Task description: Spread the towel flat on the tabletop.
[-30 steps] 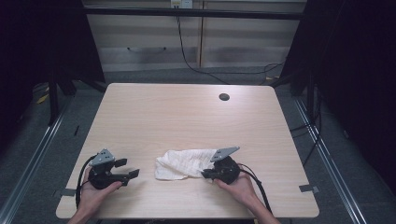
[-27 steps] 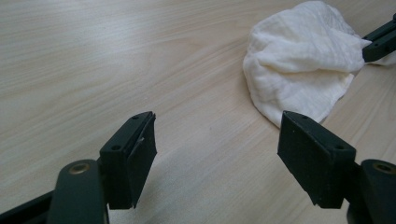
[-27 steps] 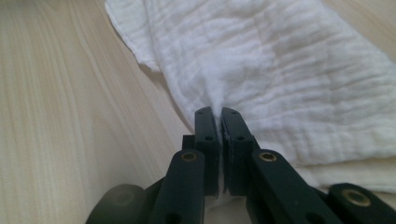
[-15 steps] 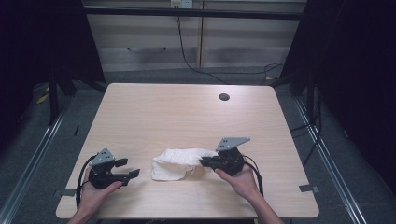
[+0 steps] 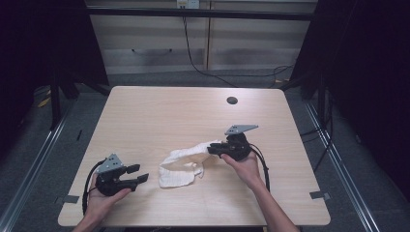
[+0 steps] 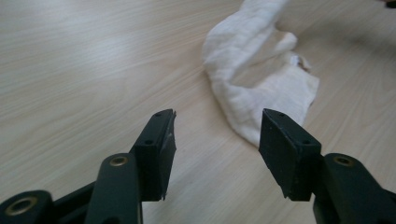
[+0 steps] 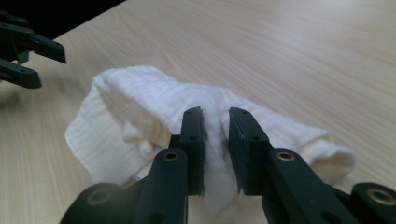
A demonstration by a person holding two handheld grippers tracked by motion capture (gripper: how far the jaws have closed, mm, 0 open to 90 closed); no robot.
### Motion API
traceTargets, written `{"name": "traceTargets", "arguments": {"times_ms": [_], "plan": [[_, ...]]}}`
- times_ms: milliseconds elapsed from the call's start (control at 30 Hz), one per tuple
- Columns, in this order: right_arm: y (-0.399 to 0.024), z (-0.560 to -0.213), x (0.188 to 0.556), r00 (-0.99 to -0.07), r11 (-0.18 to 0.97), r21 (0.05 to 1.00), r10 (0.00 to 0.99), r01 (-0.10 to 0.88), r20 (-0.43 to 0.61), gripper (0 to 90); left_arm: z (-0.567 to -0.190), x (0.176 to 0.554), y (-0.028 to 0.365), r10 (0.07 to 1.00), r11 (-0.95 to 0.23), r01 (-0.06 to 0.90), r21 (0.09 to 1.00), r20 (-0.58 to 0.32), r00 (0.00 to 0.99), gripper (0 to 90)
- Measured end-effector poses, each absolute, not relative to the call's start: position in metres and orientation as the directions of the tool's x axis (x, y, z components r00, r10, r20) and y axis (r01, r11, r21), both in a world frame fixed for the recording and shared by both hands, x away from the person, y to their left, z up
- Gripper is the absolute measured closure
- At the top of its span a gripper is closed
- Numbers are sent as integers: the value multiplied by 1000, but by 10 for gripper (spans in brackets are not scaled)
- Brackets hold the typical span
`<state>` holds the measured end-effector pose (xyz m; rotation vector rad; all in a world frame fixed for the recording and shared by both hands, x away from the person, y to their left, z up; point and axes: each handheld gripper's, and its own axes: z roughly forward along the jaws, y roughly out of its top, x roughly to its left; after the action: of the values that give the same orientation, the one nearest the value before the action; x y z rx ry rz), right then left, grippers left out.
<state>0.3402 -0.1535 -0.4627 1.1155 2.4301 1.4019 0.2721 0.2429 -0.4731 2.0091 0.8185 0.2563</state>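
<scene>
A dark round hole (image 5: 232,100) sits far back on the pale wooden bench (image 5: 159,111). The right gripper (image 5: 212,149), jaws just opening, loosely straddles the white cloth (image 5: 181,166); the left gripper (image 5: 140,174), jaws just closing, is released.

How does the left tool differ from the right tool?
The left tool holds its jaws wide with nothing between, and they have just been closing; the right tool holds its narrow around a fold of white cloth, and they have just been opening. The left tool sits clear of the cloth; the right tool touches it. Both are black, hand-held.
</scene>
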Motion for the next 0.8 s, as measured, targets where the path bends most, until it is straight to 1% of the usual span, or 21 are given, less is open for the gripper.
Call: {"name": "traceTargets", "arguments": {"times_ms": [100,200,300,500,633,800], "plan": [[-153,-467,338,-720,322,773,652,546,238,652,-469,271,233,603,-365,434,824,-146,784,488],[-158,-465,334,-711,308,780,663,545,236,552,-466,271,220,576,-386,419,822,-140,806,498],[-165,-460,328,-706,293,789,668,540,236,491,-463,270,204,543,-412,403,818,-134,829,510],[-179,-454,314,-693,282,795,685,537,225,469,-459,273,169,475,-468,358,808,-112,873,589],[-191,-456,308,-683,274,796,695,541,225,465,-462,279,146,430,-491,356,795,-135,893,636],[-200,-461,305,-664,254,791,709,556,239,456,-476,287,127,417,-493,373,786,-163,894,633]]}}
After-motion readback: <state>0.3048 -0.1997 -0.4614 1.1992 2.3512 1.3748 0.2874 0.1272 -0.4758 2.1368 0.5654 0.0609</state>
